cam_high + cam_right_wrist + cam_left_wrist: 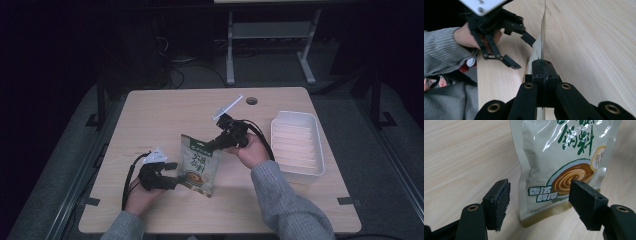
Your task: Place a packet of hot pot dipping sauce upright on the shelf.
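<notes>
Pinching pouch point(199, 164) top edge-on (print hidden), right claw point(543, 65) clamped, left claw point(539, 202) apart, bottom corner cropped.

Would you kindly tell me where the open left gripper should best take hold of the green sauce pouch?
Grip the pouch by its flat bottom seam, coming from its lower-left side. The right gripper pinches the top edge, so the bottom hangs thin between the left gripper's open fingers.

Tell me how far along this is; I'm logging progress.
Done: the right gripper has clamped the sauce pouch by its top edge. In hand: the left gripper stands open beside it. Left, probably: putting the pouch in the white tray.
</notes>
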The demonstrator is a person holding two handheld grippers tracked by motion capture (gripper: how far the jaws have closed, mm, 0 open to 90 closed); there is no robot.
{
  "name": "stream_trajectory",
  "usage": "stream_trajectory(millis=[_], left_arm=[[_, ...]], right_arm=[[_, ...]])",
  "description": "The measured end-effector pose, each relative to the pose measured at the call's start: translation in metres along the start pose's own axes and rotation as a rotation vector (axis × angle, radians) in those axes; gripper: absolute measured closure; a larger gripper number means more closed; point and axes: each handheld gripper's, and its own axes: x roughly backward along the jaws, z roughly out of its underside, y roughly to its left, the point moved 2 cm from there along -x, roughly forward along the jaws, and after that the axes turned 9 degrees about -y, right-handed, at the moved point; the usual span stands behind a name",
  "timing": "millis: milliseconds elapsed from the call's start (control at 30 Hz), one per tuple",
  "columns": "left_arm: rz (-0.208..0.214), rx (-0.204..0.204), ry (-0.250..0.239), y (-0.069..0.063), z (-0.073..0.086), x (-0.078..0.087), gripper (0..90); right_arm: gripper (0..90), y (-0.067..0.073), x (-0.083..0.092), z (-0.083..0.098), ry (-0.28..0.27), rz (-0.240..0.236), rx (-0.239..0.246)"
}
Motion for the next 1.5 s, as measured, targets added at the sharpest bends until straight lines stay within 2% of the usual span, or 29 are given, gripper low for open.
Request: stream_trajectory(millis=[33, 67, 167, 267, 367, 467, 600, 700, 833, 933, 1100, 1267, 1400, 1500], left_arm=[[0.005, -0.002, 0.000, -0.001, 0.000, 0.000, 33.2], [0.009, -0.005, 0.001, -0.001, -0.001, 0.000, 33.2], [0.031, -0.004, -0.003, -0.003, -0.002, 0.000, 34.3], [0.062, -0.005, -0.013, -0.004, -0.003, 0.001, 38.7], [0.063, -0.032, -0.012, -0.007, -0.003, 0.002, 51.2], [0.090, -0.032, -0.025, -0.007, -0.004, 0.005, 62.2], [0.108, -0.052, -0.023, -0.010, -0.005, 0.006, 72.4], [0.106, -0.083, -0.016, -0.013, -0.005, 0.006, 78.2], [0.092, -0.120, 0.000, -0.017, -0.006, 0.005, 81.1], [0.094, -0.137, 0.007, -0.019, -0.006, 0.004, 82.7], [0.101, -0.145, 0.016, -0.021, -0.006, 0.002, 83.8], [0.105, -0.156, 0.023, -0.023, -0.006, 0.002, 84.4], [0.106, -0.153, 0.022, -0.022, -0.006, 0.002, 84.3], [0.107, -0.155, 0.018, -0.023, -0.006, 0.003, 84.2]], right_arm=[[89.5, 0.006, 0.002, -0.004, 0.009, -0.012, 0.014], [89.5, 0.006, 0.002, -0.004, 0.009, -0.012, 0.014], [89.6, 0.013, 0.004, -0.008, 0.003, -0.052, 0.029], [89.6, 0.019, 0.005, -0.011, 0.017, -0.069, 0.055], [89.6, 0.022, 0.005, -0.012, 0.021, -0.079, 0.065], [89.6, 0.023, 0.006, -0.013, 0.020, -0.082, 0.070], [89.6, 0.022, 0.007, -0.012, 0.021, -0.075, 0.078], [89.4, 0.021, 0.009, -0.011, 0.023, -0.059, 0.075], [88.2, 0.020, 0.009, -0.011, 0.024, -0.045, 0.081], [84.1, 0.020, 0.007, -0.011, 0.034, -0.031, 0.083], [77.4, 0.017, -0.001, -0.011, 0.060, 0.005, 0.090], [74.6, 0.016, -0.012, -0.011, 0.087, -0.007, 0.092], [77.9, 0.018, -0.016, -0.013, 0.094, 0.000, 0.113], [86.2, 0.017, -0.014, -0.013, 0.097, -0.019, 0.111]])
